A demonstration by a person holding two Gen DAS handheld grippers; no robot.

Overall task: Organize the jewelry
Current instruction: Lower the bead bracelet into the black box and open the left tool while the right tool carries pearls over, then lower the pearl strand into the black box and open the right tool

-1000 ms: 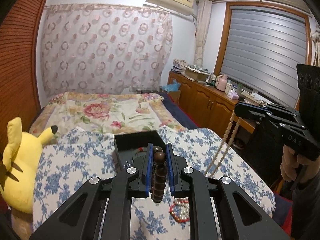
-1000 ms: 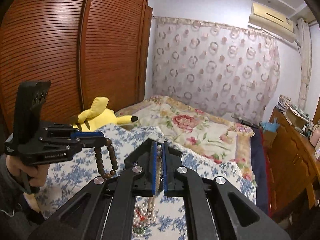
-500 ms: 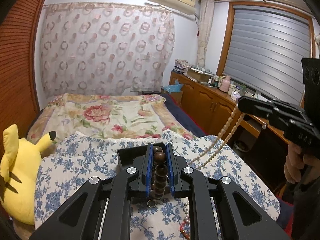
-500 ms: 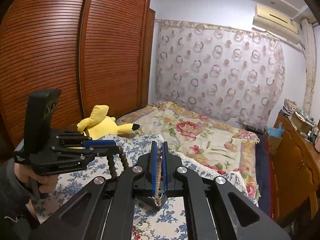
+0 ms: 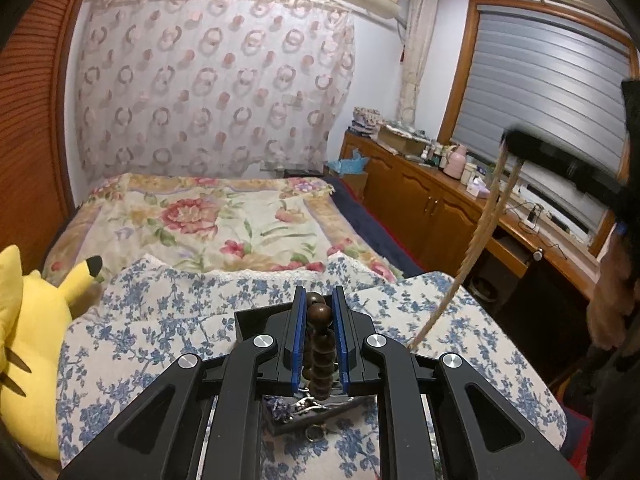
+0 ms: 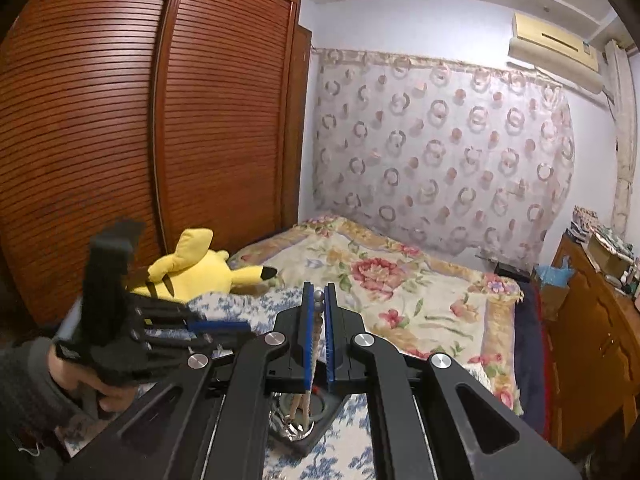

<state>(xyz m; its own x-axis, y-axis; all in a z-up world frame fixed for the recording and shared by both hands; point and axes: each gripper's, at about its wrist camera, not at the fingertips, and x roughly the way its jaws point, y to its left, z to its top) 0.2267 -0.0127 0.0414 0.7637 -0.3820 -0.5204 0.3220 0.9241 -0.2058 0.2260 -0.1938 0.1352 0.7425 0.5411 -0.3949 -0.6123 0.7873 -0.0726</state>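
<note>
My left gripper (image 5: 317, 312) is shut on a dark brown wooden bead bracelet (image 5: 320, 352), which hangs down over a black jewelry box (image 5: 304, 412) holding small silver pieces on the blue floral cloth. My right gripper (image 6: 318, 304) is shut on a long cream bead necklace (image 6: 316, 332), whose strand hangs into the box (image 6: 316, 424). In the left wrist view the right gripper (image 5: 560, 160) is raised at the right, blurred, with the necklace (image 5: 480, 232) trailing down from it. In the right wrist view the left gripper (image 6: 216, 330) is low at the left.
The blue floral cloth (image 5: 160, 320) covers the bed's near end, with a flowered quilt (image 5: 208, 216) behind. A yellow plush toy (image 5: 28, 340) lies at the left. Wooden cabinets (image 5: 432, 208) run along the right, and a slatted wardrobe (image 6: 120, 140) stands at the left.
Both grippers have come forward over the box with their beads. The right gripper has risen higher, drawing the necklace up. The pearl and red bracelet on the cloth has passed out of view.
</note>
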